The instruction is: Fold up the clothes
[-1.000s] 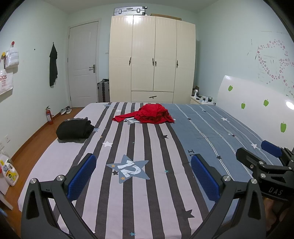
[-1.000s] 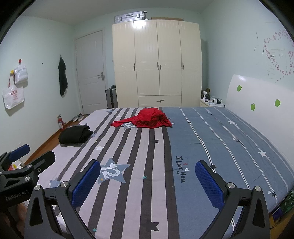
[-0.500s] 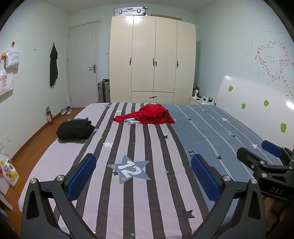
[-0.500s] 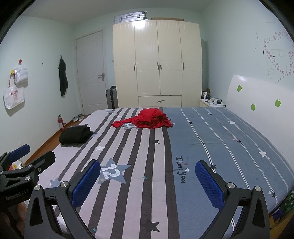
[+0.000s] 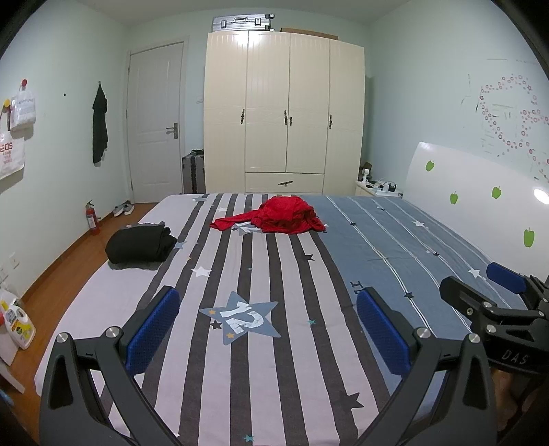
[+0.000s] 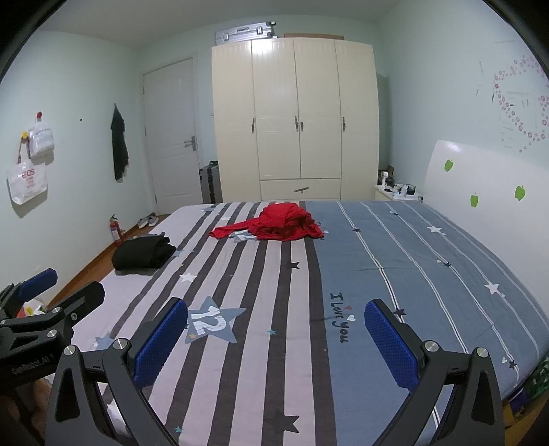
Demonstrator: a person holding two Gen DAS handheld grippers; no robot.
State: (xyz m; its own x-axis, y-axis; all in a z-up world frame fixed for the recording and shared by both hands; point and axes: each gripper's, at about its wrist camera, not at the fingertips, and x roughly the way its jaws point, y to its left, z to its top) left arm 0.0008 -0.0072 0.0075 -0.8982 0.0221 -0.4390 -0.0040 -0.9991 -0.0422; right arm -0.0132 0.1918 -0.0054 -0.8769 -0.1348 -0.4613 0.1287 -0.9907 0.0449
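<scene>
A crumpled red garment (image 5: pixel 281 216) (image 6: pixel 279 224) lies at the far end of the striped bed (image 5: pixel 240 377) (image 6: pixel 411 274). A folded black garment (image 5: pixel 139 242) (image 6: pixel 142 252) rests near the bed's left edge. My left gripper (image 5: pixel 267 326) hovers open over the near end of the bed, nothing between its blue pads; it also shows at the left edge of the right wrist view (image 6: pixel 58 291). My right gripper (image 6: pixel 276 338) is open and empty too, and appears at the right of the left wrist view (image 5: pixel 480 284). Both are far from the clothes.
A cream wardrobe (image 5: pixel 284 113) with a silver suitcase (image 5: pixel 242 23) on top stands behind the bed, a white door (image 5: pixel 156 123) to its left. The white headboard (image 5: pixel 473 192) is on the right. A fire extinguisher (image 5: pixel 92 218), shoes and wooden floor lie to the left.
Both views have barely shifted; the bed pattern sits slightly lower in the frames. The clothes have not moved and both grippers stay open.
</scene>
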